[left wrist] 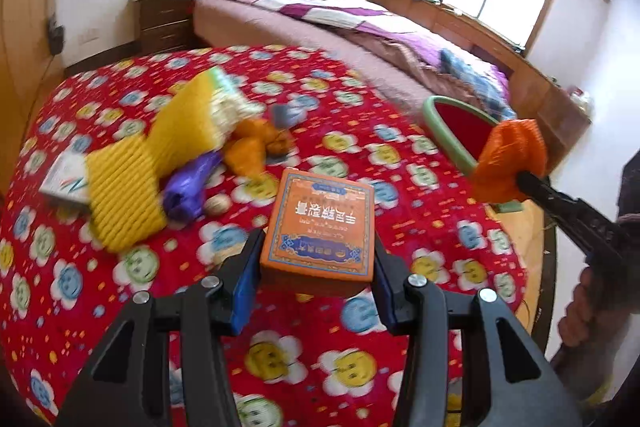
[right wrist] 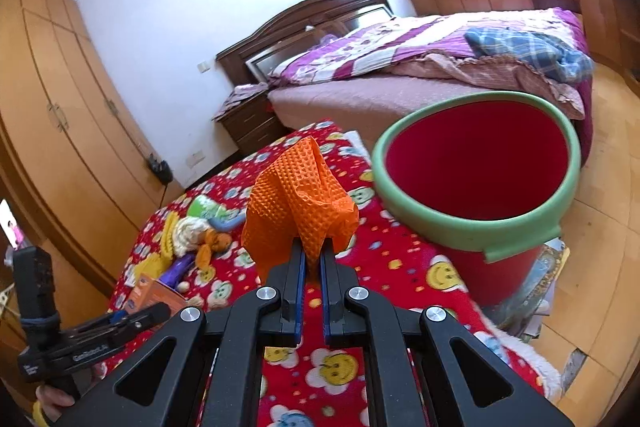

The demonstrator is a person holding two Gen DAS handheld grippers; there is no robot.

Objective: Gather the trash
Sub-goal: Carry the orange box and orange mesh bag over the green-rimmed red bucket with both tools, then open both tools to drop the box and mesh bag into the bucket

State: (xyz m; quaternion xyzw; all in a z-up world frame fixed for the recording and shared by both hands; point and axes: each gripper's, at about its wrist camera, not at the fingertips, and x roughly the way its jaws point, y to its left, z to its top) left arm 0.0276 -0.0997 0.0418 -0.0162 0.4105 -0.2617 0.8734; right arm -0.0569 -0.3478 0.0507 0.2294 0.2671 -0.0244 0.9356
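An orange box point(left wrist: 320, 223) with printed text sits between the blue pads of my left gripper point(left wrist: 318, 253), which press on its two sides above the red flowered tablecloth point(left wrist: 120, 307). My right gripper point(right wrist: 312, 249) is shut on a crumpled orange textured glove point(right wrist: 296, 195), held up over the table just left of a red bucket with a green rim point(right wrist: 440, 227). In the left wrist view that glove point(left wrist: 508, 159) hangs in front of the bucket point(left wrist: 436, 123). The right wrist view shows the left gripper point(right wrist: 156, 311) low at the left with the box point(right wrist: 154, 293).
More litter lies on the cloth: a yellow woven piece point(left wrist: 124, 195), a purple bag point(left wrist: 188, 187), orange scraps point(left wrist: 256, 147), a small white box point(left wrist: 66, 179). A bed point(left wrist: 320, 15) and nightstand point(left wrist: 164, 19) stand behind; wardrobes point(right wrist: 52, 115) line the left wall.
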